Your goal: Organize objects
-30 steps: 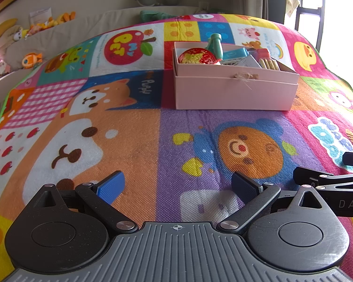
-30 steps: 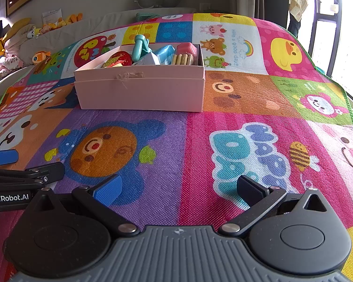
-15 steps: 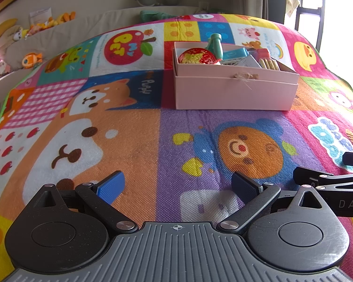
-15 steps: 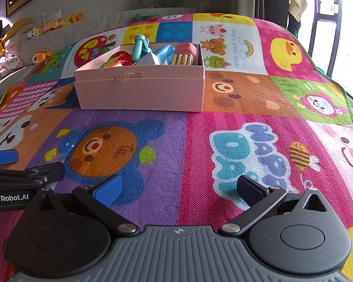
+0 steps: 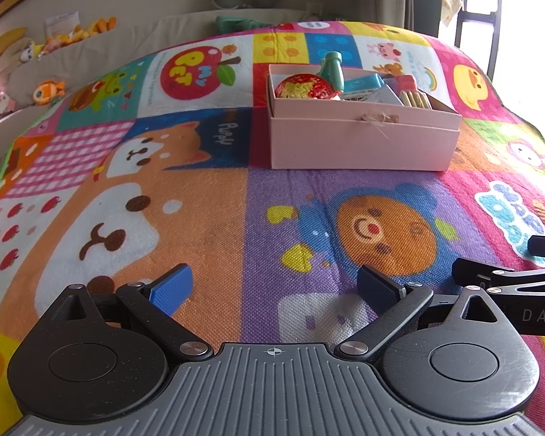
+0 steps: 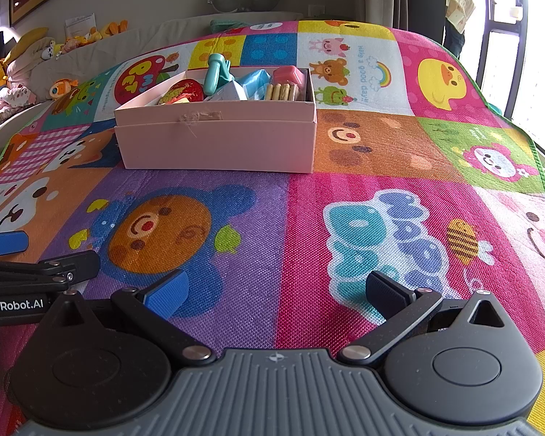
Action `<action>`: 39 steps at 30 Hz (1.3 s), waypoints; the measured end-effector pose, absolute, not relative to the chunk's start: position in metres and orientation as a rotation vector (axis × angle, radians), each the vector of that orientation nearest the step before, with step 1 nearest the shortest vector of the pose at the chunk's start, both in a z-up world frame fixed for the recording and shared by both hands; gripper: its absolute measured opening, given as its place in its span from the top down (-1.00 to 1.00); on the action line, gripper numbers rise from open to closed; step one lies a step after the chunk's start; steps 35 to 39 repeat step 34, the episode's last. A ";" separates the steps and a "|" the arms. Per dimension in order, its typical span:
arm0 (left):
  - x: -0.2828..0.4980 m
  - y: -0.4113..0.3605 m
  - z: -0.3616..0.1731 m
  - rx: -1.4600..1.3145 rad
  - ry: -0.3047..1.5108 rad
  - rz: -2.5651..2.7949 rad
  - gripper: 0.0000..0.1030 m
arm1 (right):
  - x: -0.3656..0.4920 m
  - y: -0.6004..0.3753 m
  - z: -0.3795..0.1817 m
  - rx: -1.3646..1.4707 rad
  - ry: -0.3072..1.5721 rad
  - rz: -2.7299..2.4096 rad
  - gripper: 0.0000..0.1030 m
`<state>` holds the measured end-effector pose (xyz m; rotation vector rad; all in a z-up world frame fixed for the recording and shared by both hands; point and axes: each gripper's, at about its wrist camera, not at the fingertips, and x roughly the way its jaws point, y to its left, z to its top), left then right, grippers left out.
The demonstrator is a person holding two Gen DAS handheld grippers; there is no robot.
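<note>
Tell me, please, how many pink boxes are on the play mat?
1. The pink box sits on the play mat, far ahead of both open tools, with toys inside. Nothing suggests a second box, though the views do not cover everything.

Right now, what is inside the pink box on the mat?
The pink box holds a red strawberry-like toy, a teal toy, a light blue item, a pink block and tan sticks. Its front wall hides whatever lies lower down.
</note>
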<state>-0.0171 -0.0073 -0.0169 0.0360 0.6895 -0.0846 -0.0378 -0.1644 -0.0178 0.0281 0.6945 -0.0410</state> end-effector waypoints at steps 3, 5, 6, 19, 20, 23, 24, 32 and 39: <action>-0.018 -0.008 -0.017 0.044 0.689 -0.081 -0.95 | -0.038 -0.164 -0.018 0.028 0.695 -0.041 -1.00; -0.019 -0.008 -0.017 0.043 0.689 -0.081 -0.95 | -0.038 -0.164 -0.018 0.028 0.695 -0.041 -1.00; -0.019 -0.008 -0.017 0.044 0.689 -0.081 -0.95 | -0.038 -0.164 -0.018 0.028 0.695 -0.041 -1.00; -0.018 -0.009 -0.017 0.048 0.689 -0.080 -0.95 | -0.038 -0.165 -0.018 0.028 0.695 -0.041 -1.00; -0.018 -0.009 -0.017 0.050 0.690 -0.079 -0.95 | -0.039 -0.164 -0.018 0.028 0.695 -0.041 -1.00; -0.018 -0.009 -0.017 0.041 0.689 -0.085 -0.95 | -0.039 -0.164 -0.018 0.028 0.694 -0.041 -1.00; -0.018 -0.008 -0.017 0.038 0.689 -0.087 -0.95 | -0.039 -0.164 -0.018 0.028 0.694 -0.041 -1.00; -0.019 -0.007 -0.017 0.041 0.688 -0.089 -0.94 | -0.038 -0.164 -0.018 0.028 0.694 -0.041 -1.00; -0.019 -0.005 -0.017 0.031 0.687 -0.092 -0.93 | -0.038 -0.164 -0.018 0.028 0.695 -0.041 -1.00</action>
